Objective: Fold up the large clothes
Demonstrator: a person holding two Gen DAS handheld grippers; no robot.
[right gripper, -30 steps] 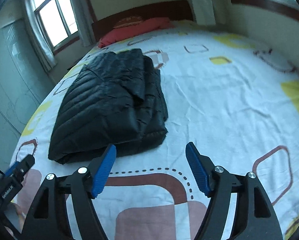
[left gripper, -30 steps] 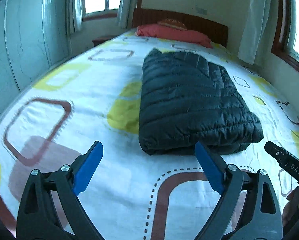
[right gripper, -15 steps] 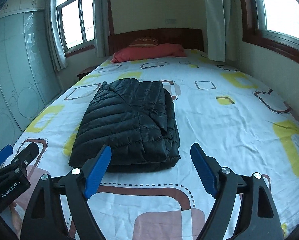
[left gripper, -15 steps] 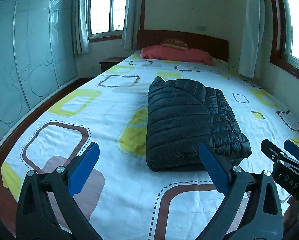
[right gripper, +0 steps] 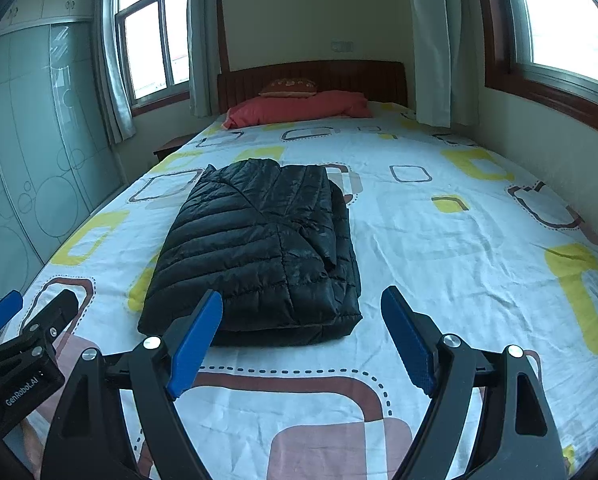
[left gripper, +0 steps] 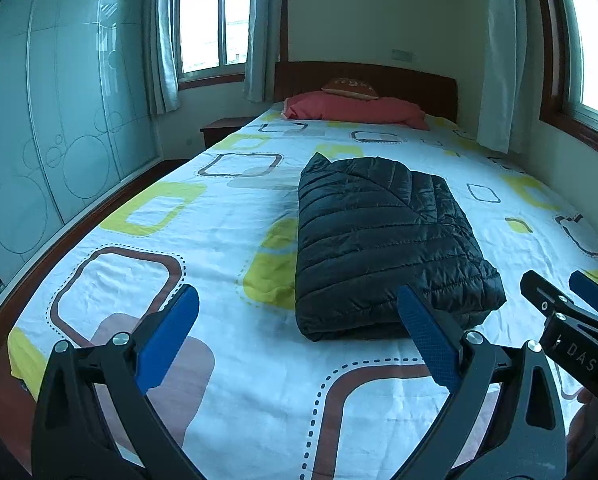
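A black quilted puffer jacket (left gripper: 383, 236) lies folded into a thick rectangle in the middle of the bed; it also shows in the right wrist view (right gripper: 263, 252). My left gripper (left gripper: 299, 312) is open and empty, held above the foot of the bed, just short of the jacket's near edge. My right gripper (right gripper: 303, 316) is open and empty, also short of the near edge. The right gripper shows at the right edge of the left wrist view (left gripper: 567, 312), and the left gripper shows at the left edge of the right wrist view (right gripper: 27, 320).
The bed sheet (left gripper: 203, 240) is white with yellow and brown squares. A red pillow (left gripper: 355, 108) and wooden headboard (left gripper: 411, 80) are at the far end. A glass-fronted wardrobe (left gripper: 47, 140) stands to the left, a wall with windows and a curtain (right gripper: 435, 40) to the right, a nightstand (left gripper: 221, 128) far left.
Both grippers have pulled back and risen away from the jacket, so more of the room and bed shows. Both stay open. The jacket has not moved.
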